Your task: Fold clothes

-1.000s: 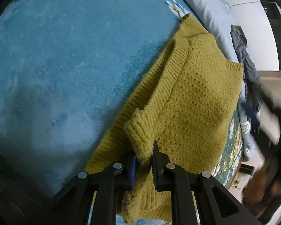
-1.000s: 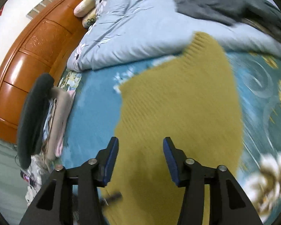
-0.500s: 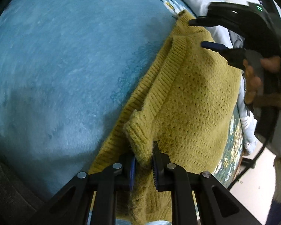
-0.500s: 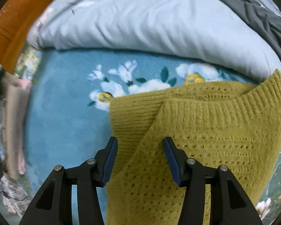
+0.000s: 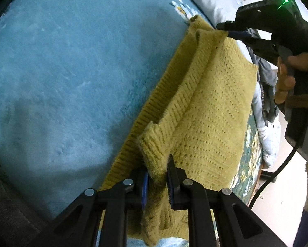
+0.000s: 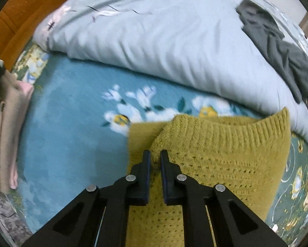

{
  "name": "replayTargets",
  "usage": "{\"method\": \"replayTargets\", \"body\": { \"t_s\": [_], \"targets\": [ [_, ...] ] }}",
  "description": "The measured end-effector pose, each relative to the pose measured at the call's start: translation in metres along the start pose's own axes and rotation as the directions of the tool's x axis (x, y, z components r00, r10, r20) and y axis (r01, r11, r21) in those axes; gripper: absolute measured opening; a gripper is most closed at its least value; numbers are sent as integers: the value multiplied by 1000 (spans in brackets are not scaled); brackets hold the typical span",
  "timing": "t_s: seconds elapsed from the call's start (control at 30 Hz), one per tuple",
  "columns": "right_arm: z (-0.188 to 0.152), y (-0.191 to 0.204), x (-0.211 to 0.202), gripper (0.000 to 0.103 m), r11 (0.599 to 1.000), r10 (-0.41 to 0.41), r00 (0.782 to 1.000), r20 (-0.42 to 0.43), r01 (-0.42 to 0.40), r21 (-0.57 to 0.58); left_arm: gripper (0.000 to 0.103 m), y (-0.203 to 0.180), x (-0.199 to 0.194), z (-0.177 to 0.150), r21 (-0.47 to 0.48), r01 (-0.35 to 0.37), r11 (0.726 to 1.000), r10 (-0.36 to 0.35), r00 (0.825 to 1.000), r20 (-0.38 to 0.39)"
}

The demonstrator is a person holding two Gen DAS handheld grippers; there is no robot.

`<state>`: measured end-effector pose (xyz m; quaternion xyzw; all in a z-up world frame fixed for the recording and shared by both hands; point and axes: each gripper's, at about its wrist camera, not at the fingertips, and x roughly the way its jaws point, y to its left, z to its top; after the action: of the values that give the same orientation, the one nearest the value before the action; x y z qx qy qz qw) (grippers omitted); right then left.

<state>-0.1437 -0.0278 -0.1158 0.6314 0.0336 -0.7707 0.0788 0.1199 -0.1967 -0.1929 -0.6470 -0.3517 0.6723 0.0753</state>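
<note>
Across a teal plush blanket (image 5: 57,78) printed with white and yellow flowers (image 6: 131,111), spread over a bed: a mustard-yellow knitted sweater (image 5: 211,111), lying partly folded, ribbed hem doubled over along its left edge. Left gripper (image 5: 157,179), black with blue pads, clamped on the near corner of the ribbed hem, knit bunched between the fingers (image 5: 144,183). Right gripper (image 6: 155,158), jaws just brought together, pinching the far corner of the same hem, that corner lifted slightly off the blanket; seen from the left wrist camera, the right gripper's tips meeting the sweater's top edge, a hand (image 5: 287,76) wrapped around its handle and a black cable (image 5: 277,168) trailing down. Beyond the sweater, a pale grey-blue quilted duvet (image 6: 154,41) heaped across the bed, a dark grey garment (image 6: 277,47) crumpled on top of it. At far left of the right wrist view, an orange-brown wooden headboard (image 6: 20,12) and a stack of folded pinkish-beige clothes (image 6: 12,133). At the blanket's right margin, a darker green border with yellow floral scrollwork (image 6: 298,185). Pale floor (image 5: 277,205) visible past the bed edge.
</note>
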Motion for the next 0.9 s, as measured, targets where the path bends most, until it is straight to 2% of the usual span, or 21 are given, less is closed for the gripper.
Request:
{"method": "replayTargets", "body": {
  "t_s": [0.17,0.3,0.33,0.37,0.4,0.5,0.7,0.77,0.9],
  "targets": [
    [-3,-7,27,10,998,15,998,-58,-11,66,17,2,1,8,-10,-6,1000,6,1000,-11],
    [-3,-14,30,14,995,50,996,-68,-43,91,17,-5,7,7,-9,-15,1000,15,1000,-15],
    [-3,-14,27,19,994,71,995,-66,-65,90,17,-5,9,5,-9,-15,1000,15,1000,-16],
    [-2,-15,23,34,992,95,994,-58,-90,84,18,-5,8,6,-10,-14,1000,14,1000,-17],
    [-4,-16,15,39,989,124,992,-40,-120,81,19,-5,7,6,-10,-14,1000,14,1000,-17],
    [-17,-22,-12,41,975,212,977,19,-213,64,22,-5,8,5,-17,-6,1000,6,1000,-12],
    [-87,-61,-57,41,961,261,961,87,-268,74,29,-8,0,0,-13,-21,1000,22,999,28],
    [-113,-82,-61,42,954,257,960,112,-271,130,36,-9,-4,-4,-9,-43,999,43,998,49],
    [-193,-154,-72,43,924,227,964,138,-258,284,44,-8,-8,-13,-22,-82,996,84,994,70]
  ]
}}
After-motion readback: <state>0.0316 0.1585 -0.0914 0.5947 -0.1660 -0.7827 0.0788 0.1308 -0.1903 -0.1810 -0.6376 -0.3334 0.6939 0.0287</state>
